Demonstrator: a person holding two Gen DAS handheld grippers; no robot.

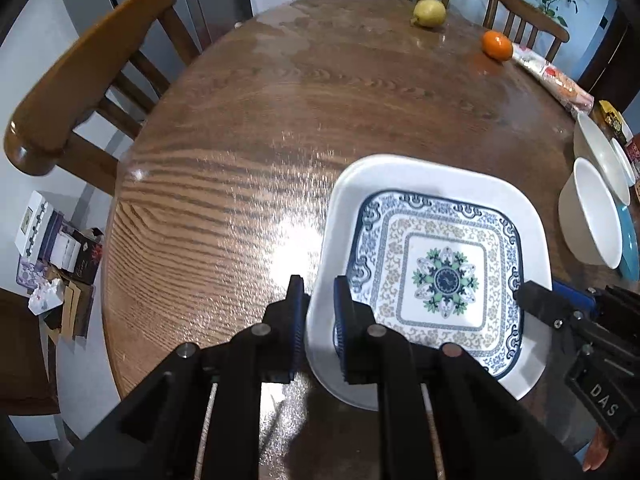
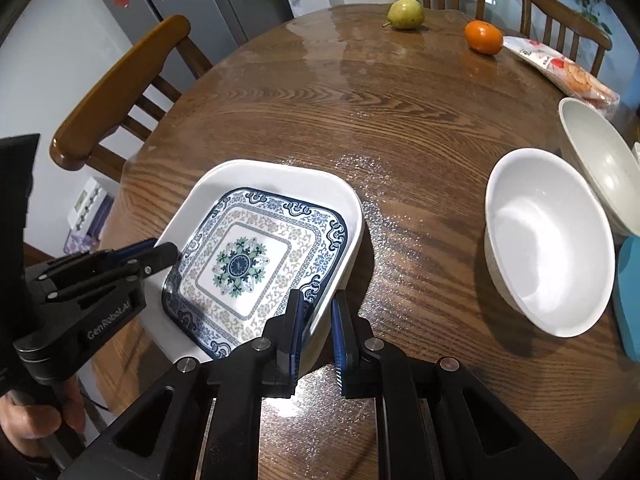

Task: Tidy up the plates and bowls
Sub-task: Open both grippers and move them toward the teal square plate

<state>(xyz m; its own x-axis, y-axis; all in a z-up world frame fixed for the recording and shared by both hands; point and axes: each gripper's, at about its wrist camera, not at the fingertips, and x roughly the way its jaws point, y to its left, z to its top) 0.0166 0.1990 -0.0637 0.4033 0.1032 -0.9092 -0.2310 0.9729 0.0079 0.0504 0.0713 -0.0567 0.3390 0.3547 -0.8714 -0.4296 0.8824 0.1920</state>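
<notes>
Left tongs (image 1: 318, 312): narrowly parted, one finger either side of the white tray's (image 1: 440, 172) left rim, gripping it; a blue pad (image 1: 342, 312) lay inside the rim.
Right tongs (image 2: 316, 328): narrowly parted, straddling the tray's (image 2: 276, 172) right rim and gripping it; the left finger sat over the plate's edge, the right one outside the wall.
Writing, left tongs: "GenRobot.AI" ran in white along the body, read in the right wrist view (image 2: 108, 320).
Writing, right tongs: "DAS" showed on the body in the left wrist view (image 1: 604, 400); the rest was cut off.
Plate (image 2: 256, 268): square, blue-and-white border, green-and-blue medallion, lying flat inside the tray.
Tray: white, square with rounded corners, held at both sides near the counter's (image 2: 400, 128) front edge; whether it rested on the counter could not be told.
Bowl (image 2: 548, 260): white, upright on the counter, right of the tray and apart from it.
Second bowl (image 2: 596, 160): white, tilted, just behind the first.
Blue dish (image 2: 628, 296): only its edge showed at the right margin, beside the bowl.
Orange (image 2: 483, 37): far side of the counter.
Pear (image 2: 406, 14): left of the orange, well apart from the tray.
Packet (image 2: 560, 68): clear wrapper with red print, unreadable, right of the orange.
Chairs (image 2: 120, 92): wooden, around the counter.
Fridge (image 2: 192, 0): grey, with photos and red stickers too small to read.
</notes>
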